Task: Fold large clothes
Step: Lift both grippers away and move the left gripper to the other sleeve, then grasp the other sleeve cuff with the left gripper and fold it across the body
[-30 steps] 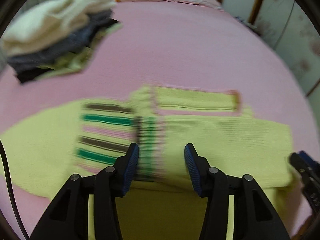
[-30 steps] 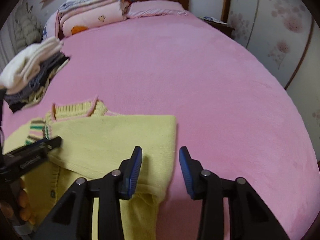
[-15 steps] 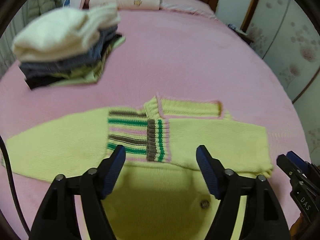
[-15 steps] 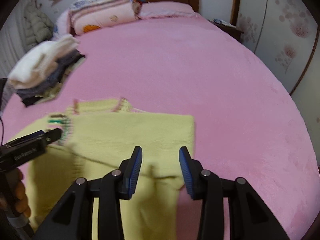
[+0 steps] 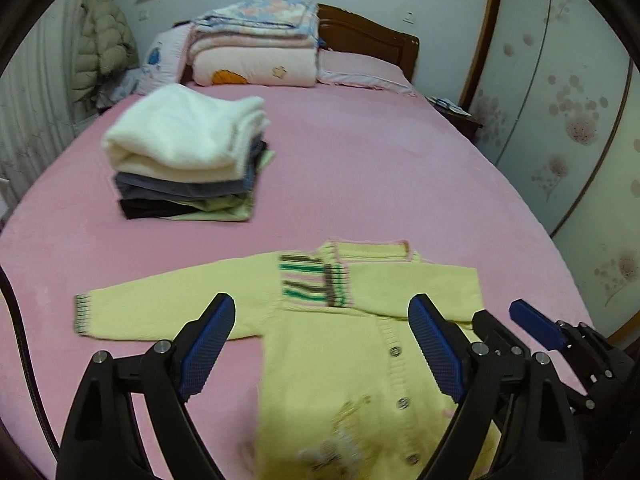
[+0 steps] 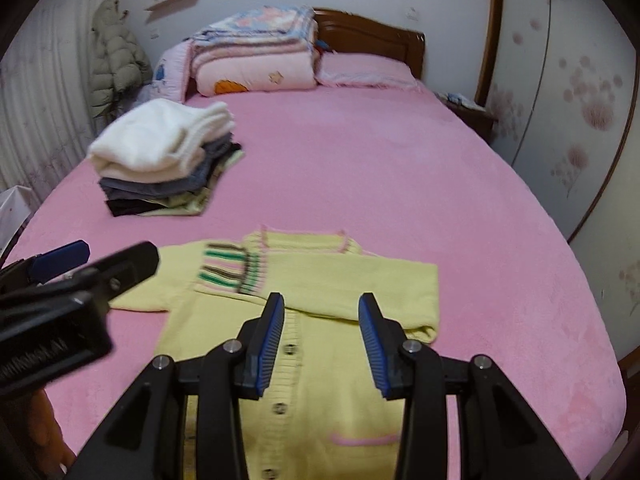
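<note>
The yellow cardigan [image 5: 352,344] lies flat on the pink bed [image 5: 380,168], lower centre, one sleeve folded across. The left gripper [image 5: 320,344], just opened wide, holds nothing; the right gripper [image 6: 322,338], half open, is empty too. Folded clothes [image 5: 188,172] sit upper left.

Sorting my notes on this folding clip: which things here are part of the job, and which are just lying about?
Job:
- yellow cardigan, one sleeve folded across, the other spread out
- left gripper, jaws just opened, nothing between them
- right gripper, open
- stack of folded clothes

Lying about:
- folded quilts
- pillow
- puffer jacket
</note>
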`<action>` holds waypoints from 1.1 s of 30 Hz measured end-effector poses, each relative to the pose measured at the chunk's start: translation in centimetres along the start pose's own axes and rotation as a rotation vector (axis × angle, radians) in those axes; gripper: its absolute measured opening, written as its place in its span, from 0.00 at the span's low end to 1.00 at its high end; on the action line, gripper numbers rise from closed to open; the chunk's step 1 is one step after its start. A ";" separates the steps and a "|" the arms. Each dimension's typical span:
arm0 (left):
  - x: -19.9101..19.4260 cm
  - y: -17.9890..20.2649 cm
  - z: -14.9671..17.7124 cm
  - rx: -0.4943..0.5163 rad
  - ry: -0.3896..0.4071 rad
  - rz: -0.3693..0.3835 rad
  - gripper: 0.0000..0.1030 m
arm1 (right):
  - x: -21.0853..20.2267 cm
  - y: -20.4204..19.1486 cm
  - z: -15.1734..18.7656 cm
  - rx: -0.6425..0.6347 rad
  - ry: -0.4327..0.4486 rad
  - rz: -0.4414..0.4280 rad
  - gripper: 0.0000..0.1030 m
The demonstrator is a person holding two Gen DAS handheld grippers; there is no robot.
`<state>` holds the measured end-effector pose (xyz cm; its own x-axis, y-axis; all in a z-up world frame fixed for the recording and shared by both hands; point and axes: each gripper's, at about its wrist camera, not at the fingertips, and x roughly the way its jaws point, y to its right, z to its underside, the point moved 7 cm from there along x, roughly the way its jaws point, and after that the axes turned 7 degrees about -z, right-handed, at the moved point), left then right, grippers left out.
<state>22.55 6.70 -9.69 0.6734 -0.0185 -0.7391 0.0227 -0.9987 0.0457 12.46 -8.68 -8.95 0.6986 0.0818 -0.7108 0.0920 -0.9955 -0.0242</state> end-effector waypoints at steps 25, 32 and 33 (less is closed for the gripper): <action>4.9 -23.1 8.4 -0.485 -0.101 -0.049 0.85 | 2.7 -12.0 0.1 -0.092 -0.008 -0.107 0.40; 9.9 -29.2 12.5 -0.780 -0.149 0.047 0.83 | 6.7 -16.0 1.6 -0.150 -0.074 -0.142 0.40; 10.4 -29.5 12.7 -0.796 -0.148 0.052 0.82 | 7.2 -16.5 1.8 -0.157 -0.084 -0.150 0.40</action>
<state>19.51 35.37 -27.30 0.5844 -0.1262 -0.8016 0.5504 -0.6641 0.5059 14.74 8.22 -14.92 0.6079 0.2177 -0.7636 0.3044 -0.9521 -0.0291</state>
